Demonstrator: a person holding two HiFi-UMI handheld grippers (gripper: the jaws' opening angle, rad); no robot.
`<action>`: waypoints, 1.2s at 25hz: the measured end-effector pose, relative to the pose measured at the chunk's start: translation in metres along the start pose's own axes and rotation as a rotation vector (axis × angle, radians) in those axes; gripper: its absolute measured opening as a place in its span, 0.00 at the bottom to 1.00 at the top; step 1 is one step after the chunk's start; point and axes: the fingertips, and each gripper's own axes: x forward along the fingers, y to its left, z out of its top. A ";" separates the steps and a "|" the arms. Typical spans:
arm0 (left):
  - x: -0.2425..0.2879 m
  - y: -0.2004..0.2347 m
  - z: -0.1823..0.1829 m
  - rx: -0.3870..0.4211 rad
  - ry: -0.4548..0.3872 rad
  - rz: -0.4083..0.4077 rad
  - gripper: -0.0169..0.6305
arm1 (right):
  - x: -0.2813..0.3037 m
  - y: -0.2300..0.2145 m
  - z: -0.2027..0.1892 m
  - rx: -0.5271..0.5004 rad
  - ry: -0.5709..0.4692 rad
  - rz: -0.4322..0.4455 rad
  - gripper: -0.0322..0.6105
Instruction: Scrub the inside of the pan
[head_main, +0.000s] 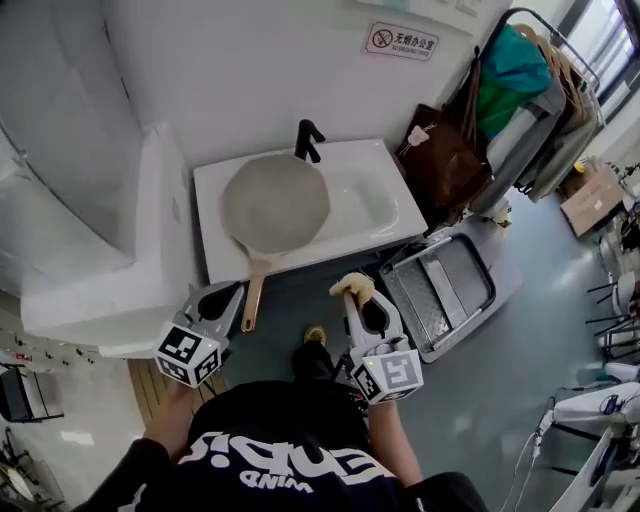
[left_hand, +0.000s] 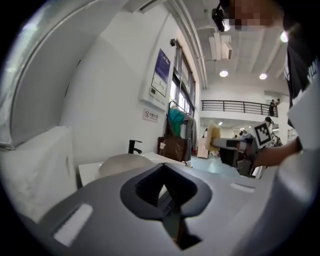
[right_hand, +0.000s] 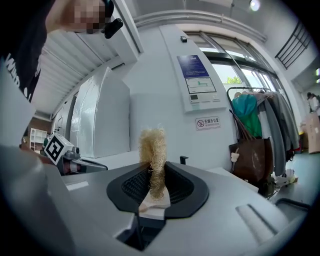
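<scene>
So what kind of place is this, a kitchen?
Probably not a home kitchen, more like a big workspace hall. A white sink holds a pan, a clothes rack stands beside it, and a no-smoking sign hangs above.

Pan (left_hand: 122, 164) partly hidden behind left gripper (left_hand: 164, 172); wall sign (head_main: 400, 41) print too small.

My pan (head_main: 275, 205) is round and pale grey, lying on the white sink (head_main: 372, 160) with its tan handle (head_main: 252, 293) sticking out over the front edge toward me. It looks bottom-up, though I can't be sure. My scrubber (right_hand: 152, 152), a tan fibrous tuft, stands upright, clamped in my right gripper (right_hand: 154, 186).
</scene>
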 end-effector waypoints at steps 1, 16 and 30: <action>0.012 0.002 0.003 -0.006 -0.001 0.008 0.02 | 0.009 -0.010 0.003 -0.003 0.004 0.015 0.17; 0.103 0.057 0.013 -0.090 0.056 0.324 0.02 | 0.143 -0.114 0.004 -0.011 0.101 0.353 0.17; 0.086 0.071 -0.010 -0.157 0.120 0.505 0.08 | 0.221 -0.099 -0.004 -0.009 0.134 0.580 0.17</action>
